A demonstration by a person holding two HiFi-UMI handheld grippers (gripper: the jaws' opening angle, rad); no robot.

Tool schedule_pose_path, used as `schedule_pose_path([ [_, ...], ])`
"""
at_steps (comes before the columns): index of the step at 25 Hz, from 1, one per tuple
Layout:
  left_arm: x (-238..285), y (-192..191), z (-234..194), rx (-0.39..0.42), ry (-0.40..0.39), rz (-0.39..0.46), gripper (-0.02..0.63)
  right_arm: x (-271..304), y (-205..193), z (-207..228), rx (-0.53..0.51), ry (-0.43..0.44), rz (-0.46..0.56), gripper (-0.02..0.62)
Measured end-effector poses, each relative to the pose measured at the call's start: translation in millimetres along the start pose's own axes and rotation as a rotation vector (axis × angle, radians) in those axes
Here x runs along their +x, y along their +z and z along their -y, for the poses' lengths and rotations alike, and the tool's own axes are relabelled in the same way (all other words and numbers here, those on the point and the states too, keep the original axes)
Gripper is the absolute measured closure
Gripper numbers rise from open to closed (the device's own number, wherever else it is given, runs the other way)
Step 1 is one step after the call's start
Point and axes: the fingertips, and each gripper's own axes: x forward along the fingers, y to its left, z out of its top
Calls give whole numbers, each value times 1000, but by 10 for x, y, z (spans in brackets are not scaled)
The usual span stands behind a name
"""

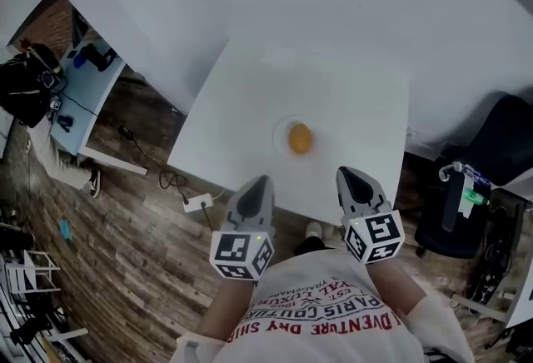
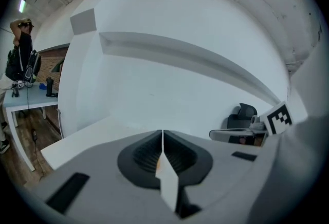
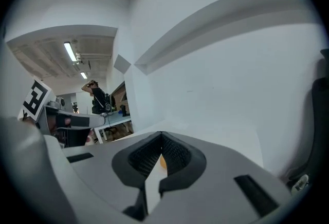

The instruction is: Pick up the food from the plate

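Note:
An orange round piece of food [image 1: 300, 138] lies on a small pale plate [image 1: 279, 135] near the front edge of the white table [image 1: 250, 95]. My left gripper [image 1: 260, 181] hovers at that edge, just left of the plate and nearer to me, its jaws shut and empty. My right gripper [image 1: 346, 172] hangs to the plate's right at the same edge, also shut on nothing. In the left gripper view the shut gripper [image 2: 162, 133] hides all but an orange sliver of the food [image 2: 158, 165]. The right gripper [image 3: 161, 134] likewise shows only a bit of the food [image 3: 163, 161].
A white wall runs behind the table. A black chair [image 1: 500, 145] stands at the right. A power strip [image 1: 198, 203] and cable lie on the wooden floor at the left. Farther left a person [image 2: 20, 58] stands by a light desk [image 1: 79, 95] with items on it.

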Motion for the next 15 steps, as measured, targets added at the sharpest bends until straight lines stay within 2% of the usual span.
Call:
schedule_pose_path([
  [8, 880, 41, -6, 27, -23, -64, 598, 393, 28, 634, 49, -63, -36, 586],
  [15, 1491, -212, -179, 57, -76, -200, 598, 667, -44, 883, 95, -147, -69, 586],
])
